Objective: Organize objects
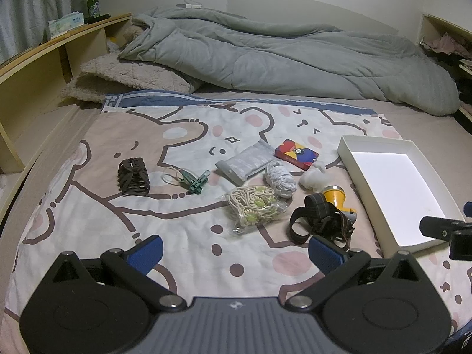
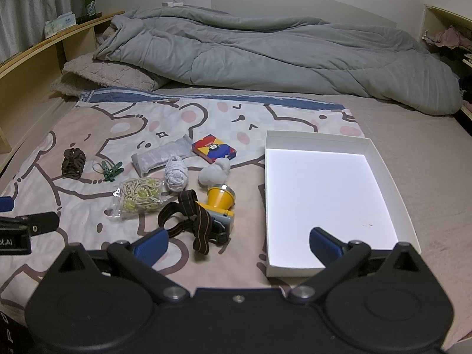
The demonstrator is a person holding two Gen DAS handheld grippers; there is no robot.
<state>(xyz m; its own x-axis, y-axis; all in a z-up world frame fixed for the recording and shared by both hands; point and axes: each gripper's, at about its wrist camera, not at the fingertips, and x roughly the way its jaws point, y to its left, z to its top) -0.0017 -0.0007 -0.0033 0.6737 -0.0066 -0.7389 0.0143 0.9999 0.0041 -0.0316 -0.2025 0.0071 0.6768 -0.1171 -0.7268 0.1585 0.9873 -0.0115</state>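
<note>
Two grippers hang low over the cartoon-bear printed blanket, both spread wide and holding nothing: the left gripper faces the scatter of small things, the right gripper straddles the near-left corner of the shallow white cardboard tray, which lies empty on the right of the bed.

Nearest the grippers lies the yellow headlamp with dark elastic straps, just left of the tray. Its lamp body is hard and likely the heaviest piece here; the straps are limp and would trail, so I would pinch the yellow housing rather than a loop.

Beside it sits the clear plastic bag of cream cord and pale green beads: light, crinkly, probably slippery, best caught at its bunched middle. Just behind are the rolled grey-white knit bundle and the white fluffy lump, both soft and squashy, forgiving anywhere.

Farther left, the green plastic clothes pegs are small and stiff, and need a precise grip. The dark brown woven hair claw lies apart at far left.

Beyond these, the flat grey foil packet looks thin and hard to lift off cloth; take an edge. The red, blue and yellow card box is rigid; grip across its narrow sides.

At the far end lies the rumpled grey duvet.
</note>
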